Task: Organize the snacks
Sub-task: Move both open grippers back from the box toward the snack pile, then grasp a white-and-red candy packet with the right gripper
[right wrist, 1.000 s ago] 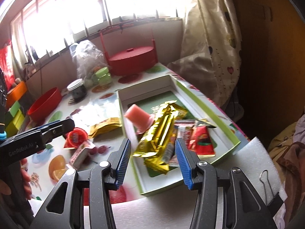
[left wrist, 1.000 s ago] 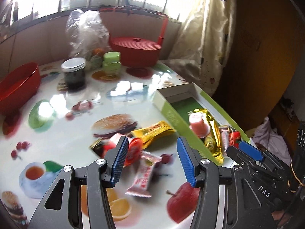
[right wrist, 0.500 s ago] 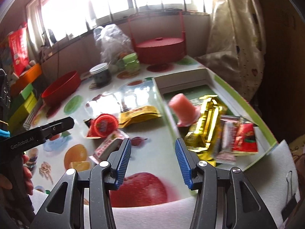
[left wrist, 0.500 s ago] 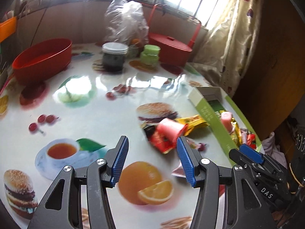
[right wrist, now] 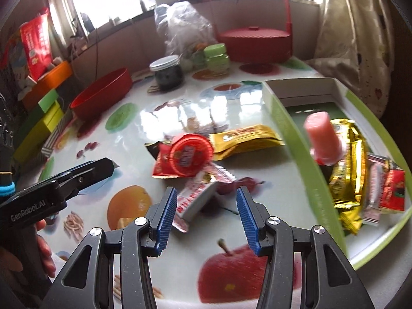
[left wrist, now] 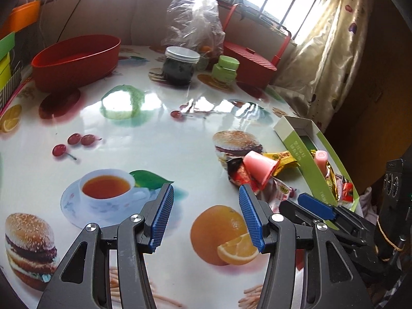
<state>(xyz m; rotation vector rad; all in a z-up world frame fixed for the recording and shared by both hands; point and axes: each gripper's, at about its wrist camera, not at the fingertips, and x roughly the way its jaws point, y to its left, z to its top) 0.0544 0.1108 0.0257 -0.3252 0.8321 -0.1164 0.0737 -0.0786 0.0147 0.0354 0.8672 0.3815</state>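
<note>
A green-rimmed box (right wrist: 288,134) holds a pink jelly cup (right wrist: 323,135), gold wrappers (right wrist: 351,159) and red packets (right wrist: 392,190). Loose snacks lie left of it on the table: a red-lidded jelly cup (right wrist: 189,154), a yellow packet (right wrist: 244,139) and a white-red bar (right wrist: 198,198). My right gripper (right wrist: 207,215) is open, just above the bar. My left gripper (left wrist: 206,215) is open and empty, left of the pile; the pile's pink cup (left wrist: 260,167) lies on its side in the left wrist view.
A red tub (left wrist: 77,60), a dark jar (left wrist: 180,67), a green jar (left wrist: 225,70), a plastic bag (left wrist: 195,23) and a red lidded basket (left wrist: 249,61) stand at the back. Green and orange boxes (right wrist: 43,113) line the left edge. A curtain (left wrist: 329,51) hangs right.
Both grippers swung left, away from the box. The left one now faces the open table; the right one came over the loose snack pile. Both stayed open.
</note>
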